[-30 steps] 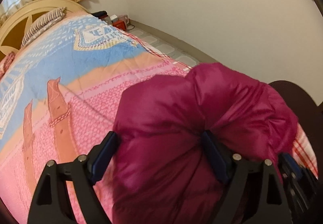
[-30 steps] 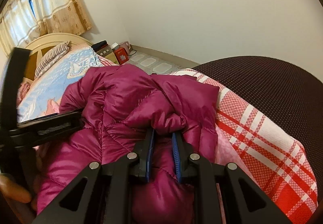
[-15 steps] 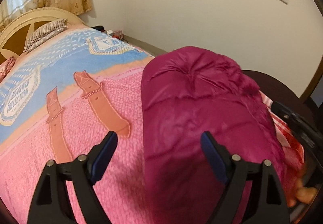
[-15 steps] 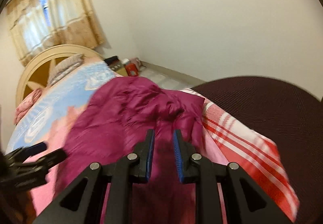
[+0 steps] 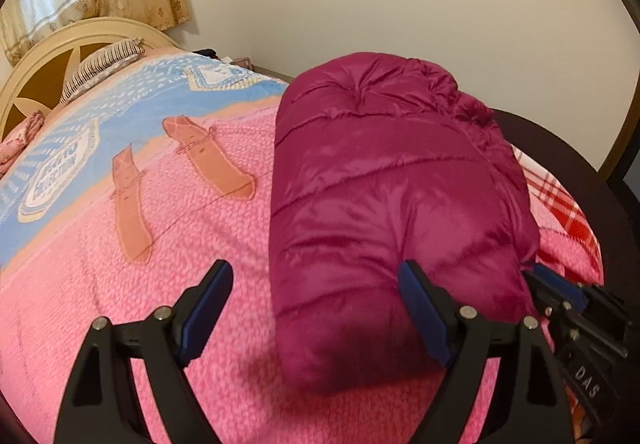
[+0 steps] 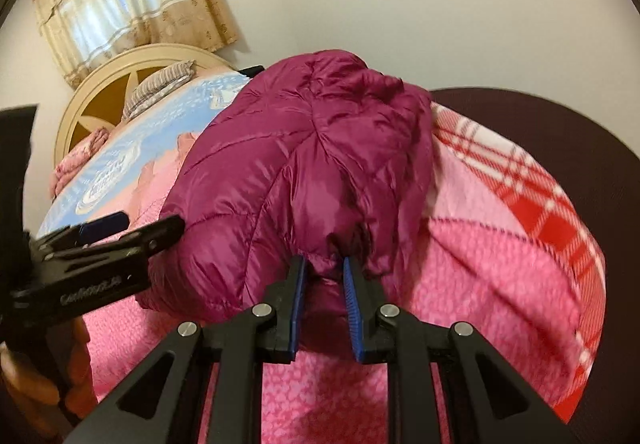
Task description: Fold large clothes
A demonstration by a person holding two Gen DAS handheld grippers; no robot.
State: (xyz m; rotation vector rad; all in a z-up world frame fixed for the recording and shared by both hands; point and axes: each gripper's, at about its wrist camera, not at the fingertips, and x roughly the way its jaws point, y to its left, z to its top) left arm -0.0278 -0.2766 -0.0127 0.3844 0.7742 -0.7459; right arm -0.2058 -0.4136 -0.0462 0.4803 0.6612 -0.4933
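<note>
A magenta puffer jacket (image 5: 384,200) lies in a folded bundle on the pink blanket of the bed (image 5: 120,284); it also shows in the right wrist view (image 6: 288,172). My left gripper (image 5: 316,308) is open, its right finger against the jacket's near end and its left finger over the blanket. My right gripper (image 6: 324,296) is shut on a fold of the jacket at its near right edge. The left gripper also shows at the left of the right wrist view (image 6: 104,244).
A red and white plaid cloth (image 6: 520,180) lies on the bed right of the jacket. A dark round chair back (image 6: 560,116) stands beyond it. The headboard (image 5: 44,68) and a striped pillow (image 5: 100,64) are at the far end.
The left gripper has let go of the jacket and pulled back towards me. The jacket has been laid flatter on the blanket. The right gripper keeps its hold and has lowered.
</note>
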